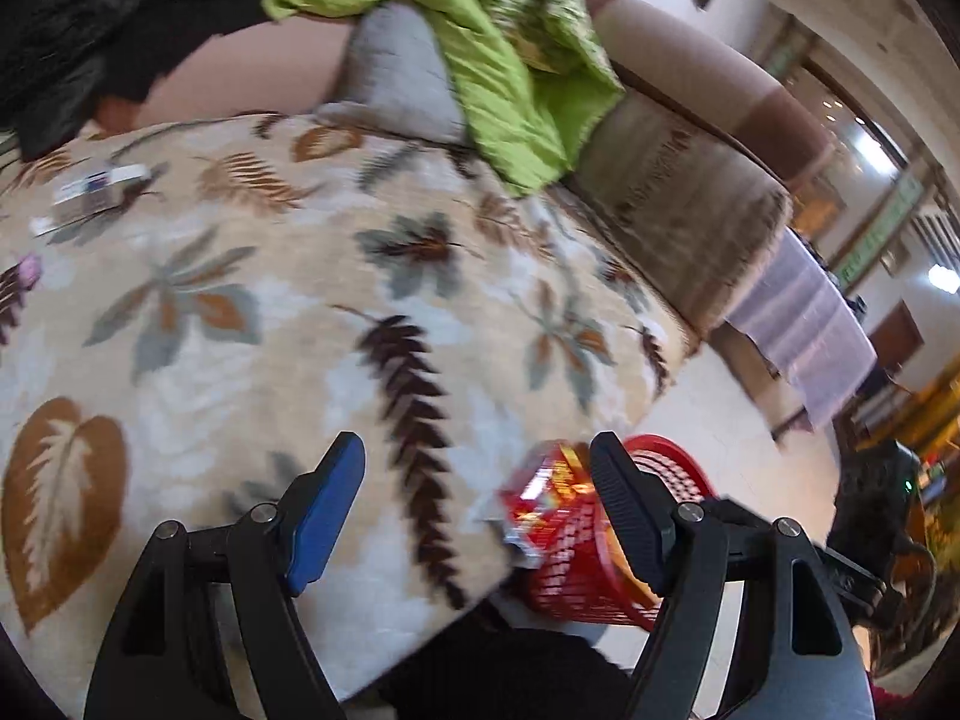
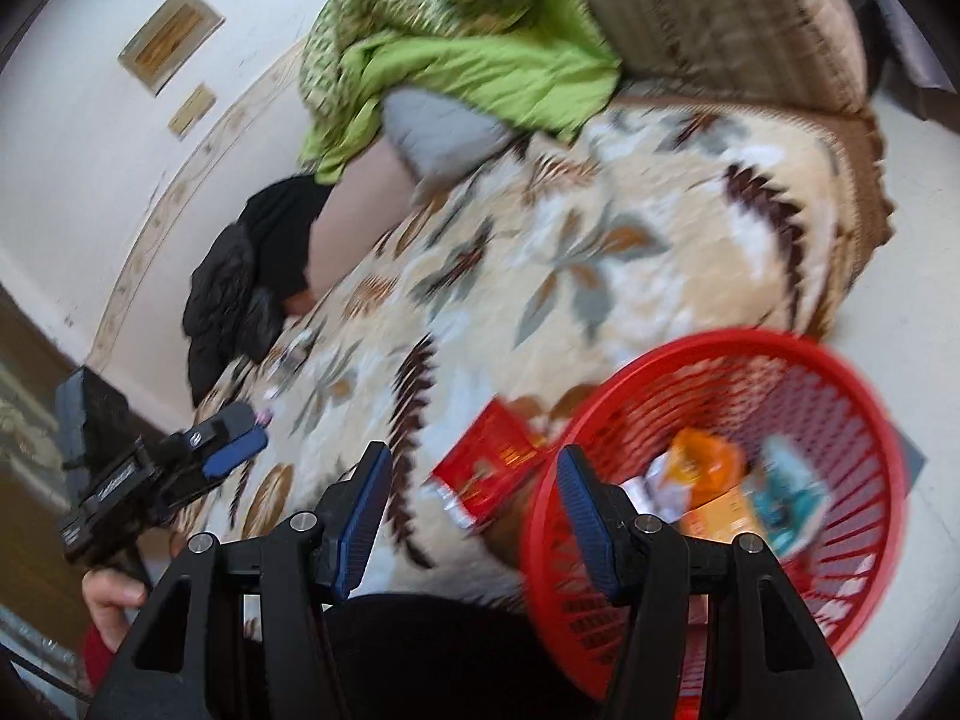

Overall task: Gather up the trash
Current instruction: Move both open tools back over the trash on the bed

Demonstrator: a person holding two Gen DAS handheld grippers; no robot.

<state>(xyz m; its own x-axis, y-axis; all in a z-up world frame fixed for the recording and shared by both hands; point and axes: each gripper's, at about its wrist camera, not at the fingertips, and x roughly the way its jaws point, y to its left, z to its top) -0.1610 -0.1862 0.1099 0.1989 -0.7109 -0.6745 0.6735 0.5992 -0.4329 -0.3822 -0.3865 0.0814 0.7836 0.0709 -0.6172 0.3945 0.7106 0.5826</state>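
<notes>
Reaching for red wrapper point(image 2: 486, 468) lying low centre on bed point(image 2: 600, 276), just beside basket point(image 2: 840, 360). Keeping both tongs, left point(image 1: 477, 501) and right point(image 2: 474, 510), apart and empty; pinching an edge, then dropping inside rim.

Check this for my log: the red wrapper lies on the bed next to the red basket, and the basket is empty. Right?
Not quite. The red wrapper does lie at the bed's edge beside the red basket, but the basket is not empty: the right wrist view shows an orange packet and a teal packet inside it.
</notes>
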